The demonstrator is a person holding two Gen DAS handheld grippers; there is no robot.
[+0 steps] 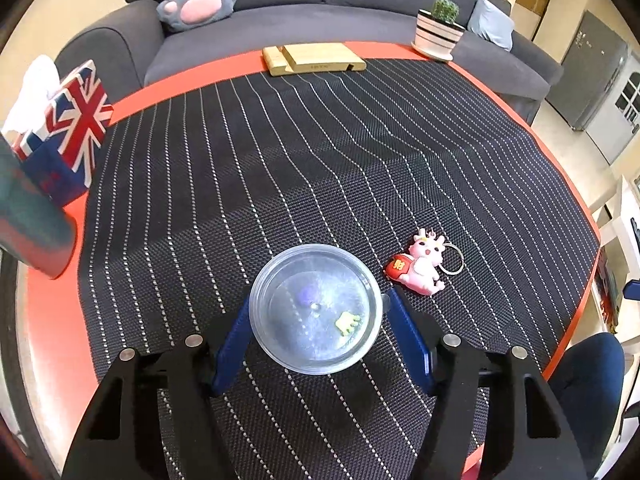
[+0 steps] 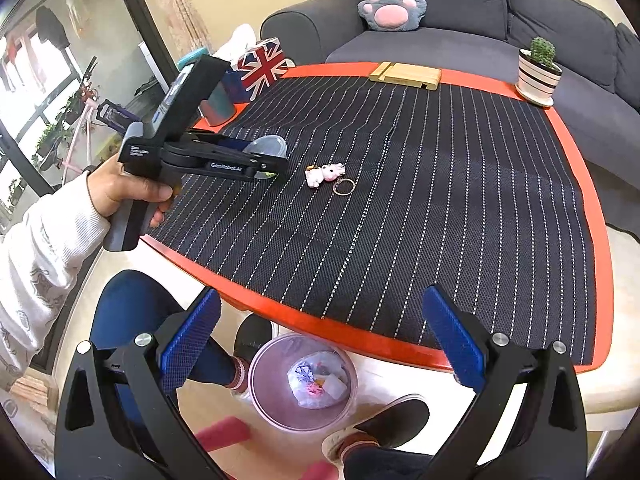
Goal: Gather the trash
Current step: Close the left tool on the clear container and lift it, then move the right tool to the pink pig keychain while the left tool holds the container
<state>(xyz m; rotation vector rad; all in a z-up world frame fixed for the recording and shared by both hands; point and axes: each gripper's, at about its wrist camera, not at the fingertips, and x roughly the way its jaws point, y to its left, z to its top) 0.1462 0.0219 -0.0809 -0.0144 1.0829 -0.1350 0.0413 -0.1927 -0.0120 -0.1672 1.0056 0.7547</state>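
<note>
A clear round plastic container point(image 1: 316, 308) with a purple bit and a yellow-green bit inside stands on the black striped mat point(image 1: 280, 168). My left gripper point(image 1: 316, 312) has its blue pads on both sides of the container, closed on its rim. The container also shows in the right wrist view point(image 2: 267, 146), held by the left gripper point(image 2: 264, 160). My right gripper point(image 2: 320, 320) is open and empty, off the table's near edge, above a pink bin point(image 2: 302, 380) on the floor that holds crumpled trash.
A pink toy keychain point(image 1: 424, 266) lies right of the container. A Union Jack tissue box point(image 1: 68, 132) and a cup point(image 1: 36, 228) stand at the left, a wooden stand point(image 1: 314, 59) and potted cactus point(image 1: 438, 28) at the far edge. My legs and shoes flank the bin.
</note>
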